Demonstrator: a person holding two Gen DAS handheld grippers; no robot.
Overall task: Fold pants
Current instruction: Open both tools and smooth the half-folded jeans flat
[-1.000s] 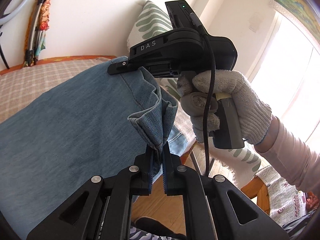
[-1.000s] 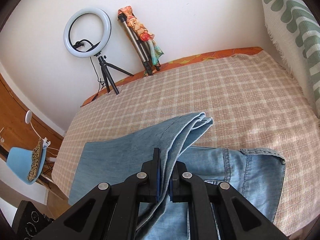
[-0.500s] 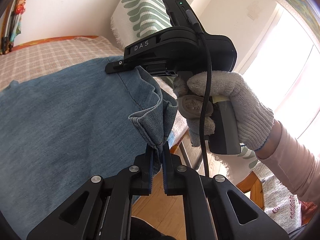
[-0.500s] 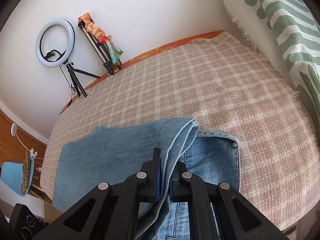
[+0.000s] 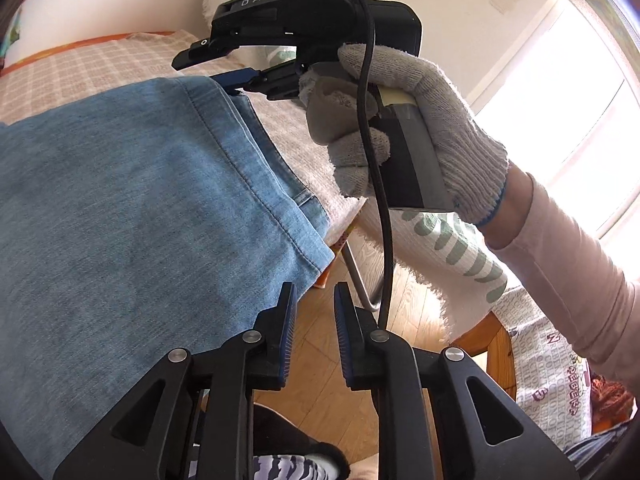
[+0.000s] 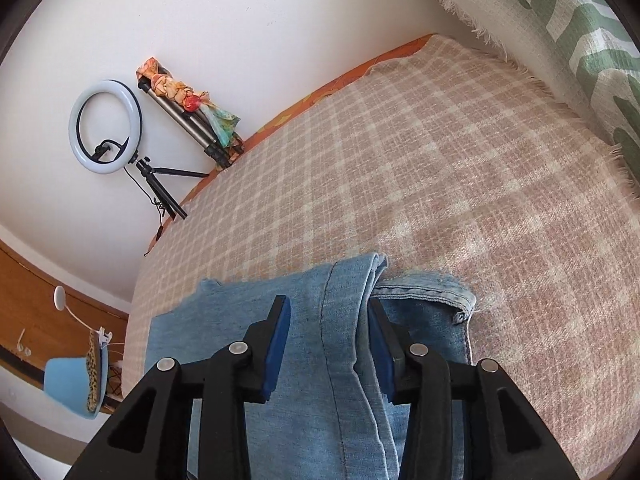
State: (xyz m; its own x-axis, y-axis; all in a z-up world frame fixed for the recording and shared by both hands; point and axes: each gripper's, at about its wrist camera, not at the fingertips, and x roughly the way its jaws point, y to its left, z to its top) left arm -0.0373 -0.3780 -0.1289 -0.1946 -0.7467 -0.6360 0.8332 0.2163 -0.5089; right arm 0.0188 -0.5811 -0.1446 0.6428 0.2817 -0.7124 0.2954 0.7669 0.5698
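Observation:
Light blue jeans (image 5: 140, 200) lie folded on the checked bedspread (image 5: 80, 76). My left gripper (image 5: 315, 292) hovers just off their near hemmed corner. Its jaws are opening, with only the wooden floor showing between them. In the right wrist view the jeans (image 6: 208, 324) spread below my right gripper (image 6: 328, 308). Its jaws are opening too. The folded denim edge lies between the pads and is not pressed. In the left wrist view a gloved hand (image 5: 420, 120) holds the right gripper (image 5: 194, 72) at the jeans' far corner.
A green-patterned pillow (image 6: 580, 40) lies along the bed's right side. A ring light (image 6: 105, 128) and a folded tripod with a scarf (image 6: 192, 116) stand by the far wall. A blue chair (image 6: 68, 384) is at left. Wooden floor (image 5: 320, 360) lies beyond the bed's near edge.
Both grippers were shut on denim folds and have let go. The jeans have dropped flat onto the bed. Both grippers have sunk lower over the bed.

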